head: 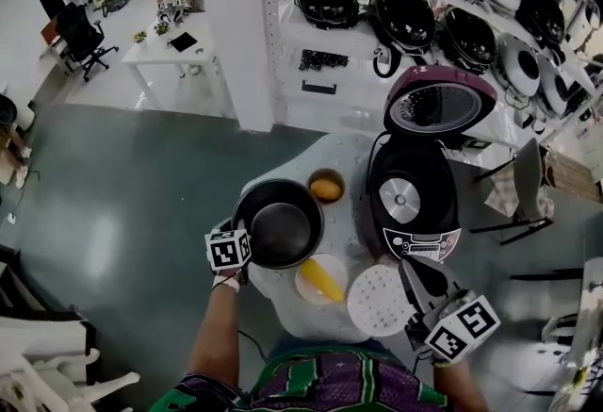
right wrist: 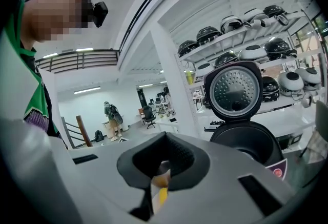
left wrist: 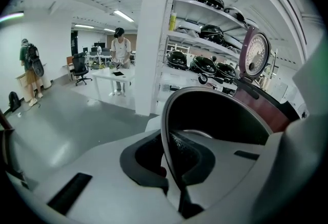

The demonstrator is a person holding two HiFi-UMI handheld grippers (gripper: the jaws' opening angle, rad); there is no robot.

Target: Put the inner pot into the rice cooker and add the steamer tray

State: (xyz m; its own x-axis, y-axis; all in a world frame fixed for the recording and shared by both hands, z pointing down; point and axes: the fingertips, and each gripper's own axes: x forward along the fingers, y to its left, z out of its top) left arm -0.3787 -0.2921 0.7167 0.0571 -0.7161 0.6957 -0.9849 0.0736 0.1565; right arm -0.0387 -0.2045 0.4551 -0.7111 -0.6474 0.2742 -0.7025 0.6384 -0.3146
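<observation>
Inner pot (head: 279,223), dark and round, sits at the left side of a small white worktop (head: 275,291). The left tongs (head: 247,258) pinch its near rim. The left gripper view shows the thin metal edge running up between the two pads of the left tongs (left wrist: 171,166), which are clamped on either side of it. The pot's black hollow (left wrist: 220,115) opens just beyond. Whether the pot's base rests on the worktop or hangs just clear of it cannot be told.

The rice cooker (head: 413,198) stands to the pot's right, close beside it, with its lid (head: 439,103) thrown back and its well open to the ceiling. The move ahead looks to turn on this: the pot must go up, right across the gap and down into that well, carried by the one grip on its person-side rim. The far rim may dip as it goes.

The steamer tray (head: 379,300), a white perforated disc, lies flat on the worktop in front of the cooker, just beside the right tongs (head: 407,267). The right gripper view shows the right tongs (right wrist: 159,174) pressed together with nothing between them, facing the open cooker (right wrist: 250,142). That hand is plainly the nearer one for the tray.

A bowl (head: 321,279) holding something yellow and a small bowl (head: 326,186) with orange contents sit between pot and cooker. Shelves (head: 452,14) of other cookers line the wall behind.
</observation>
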